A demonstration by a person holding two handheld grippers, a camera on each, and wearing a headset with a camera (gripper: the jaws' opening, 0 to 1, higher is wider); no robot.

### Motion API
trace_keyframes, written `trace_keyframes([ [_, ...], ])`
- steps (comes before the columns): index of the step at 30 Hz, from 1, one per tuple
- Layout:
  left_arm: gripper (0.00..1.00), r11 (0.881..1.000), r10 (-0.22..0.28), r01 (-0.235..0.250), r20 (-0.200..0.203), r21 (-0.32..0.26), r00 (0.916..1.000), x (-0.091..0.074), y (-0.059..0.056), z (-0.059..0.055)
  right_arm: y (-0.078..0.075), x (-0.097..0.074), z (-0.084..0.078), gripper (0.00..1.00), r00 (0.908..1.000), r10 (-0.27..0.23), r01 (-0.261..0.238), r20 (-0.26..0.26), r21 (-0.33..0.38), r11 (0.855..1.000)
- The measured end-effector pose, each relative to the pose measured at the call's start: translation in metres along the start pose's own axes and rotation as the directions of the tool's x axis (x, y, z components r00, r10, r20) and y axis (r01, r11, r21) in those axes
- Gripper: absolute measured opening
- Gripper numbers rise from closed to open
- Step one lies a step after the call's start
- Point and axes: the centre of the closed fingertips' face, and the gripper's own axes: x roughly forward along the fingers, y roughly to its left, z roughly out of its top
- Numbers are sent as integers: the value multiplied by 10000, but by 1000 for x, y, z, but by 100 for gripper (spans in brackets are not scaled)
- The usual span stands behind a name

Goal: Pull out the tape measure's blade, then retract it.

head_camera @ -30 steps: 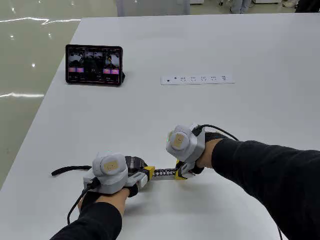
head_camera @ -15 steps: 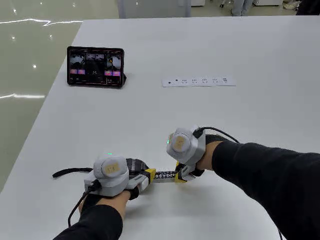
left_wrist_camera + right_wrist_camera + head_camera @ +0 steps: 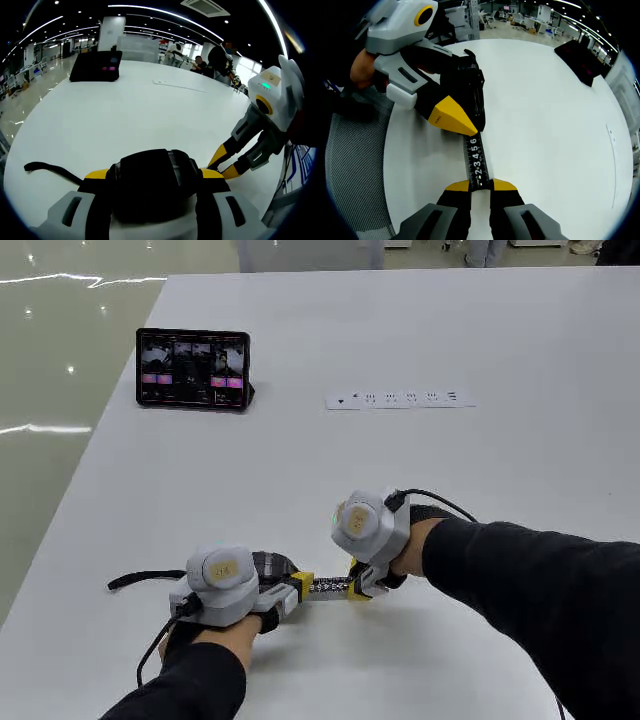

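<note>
The black tape measure (image 3: 270, 566) lies on the white table (image 3: 300, 470) near its front edge, with my left gripper (image 3: 286, 582) shut on its body. In the left gripper view the case (image 3: 152, 185) sits between the yellow-tipped jaws, and its black wrist strap (image 3: 47, 169) trails left. A short stretch of blade (image 3: 475, 159), numbered to about 6, runs from the case (image 3: 467, 92) to my right gripper (image 3: 480, 186), which is shut on the blade's end. In the head view the blade (image 3: 328, 586) bridges the small gap to the right gripper (image 3: 357, 590).
A dark tablet (image 3: 192, 368) stands propped at the far left of the table. A white power strip (image 3: 398, 398) lies flat at the far middle. The table's left edge (image 3: 70, 510) drops to a glossy floor. A grey cable (image 3: 150, 650) trails from the left gripper.
The grippers stand nearly as before; the gap between them looks slightly shorter. The head camera has shifted a little.
</note>
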Motion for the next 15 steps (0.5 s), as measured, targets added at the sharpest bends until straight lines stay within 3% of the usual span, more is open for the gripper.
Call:
trace_keyframes([
  [15, 64, 9997, -120, 122, 58, -195, 9999, -1, 0, 0, 3, 2, 7, 10, 9999, 50, -50, 116, 26, 10000],
])
